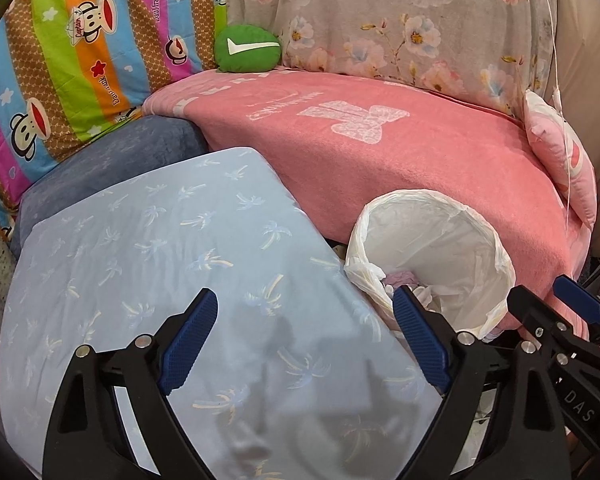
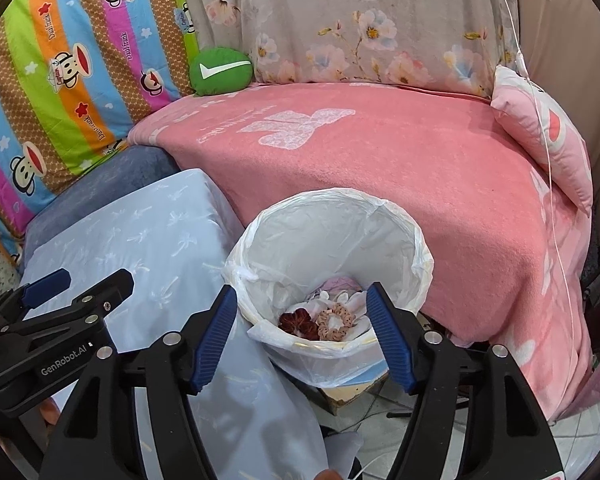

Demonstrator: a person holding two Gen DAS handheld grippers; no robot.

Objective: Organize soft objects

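Currently both claws are spread wide with nothing between the pads. Left claw (image 1: 304, 312) hangs over the light blue palm-print cushion (image 1: 172, 248), its blue pads clear of the fabric. Right claw (image 2: 302, 312) sits just above the near rim of the bin (image 2: 328, 204), which is lined with a white plastic bag.

Soft items are already inside the bin, at the bottom: a dark red scrunchie (image 2: 298, 320) and a beige scrunchie (image 2: 336, 322), touching each other, lying on white and pale pink cloth.

Bin stands between the blue cushion and the pink blanket (image 2: 440, 184) draped over the bed. On the blanket at the back: a green round cushion with a white tick (image 2: 220, 70), against the striped monkey-print bedding (image 2: 72, 60). A pink pillow (image 2: 548, 136) leans at the right edge. Floral grey fabric (image 2: 360, 20) covers the backrest area.
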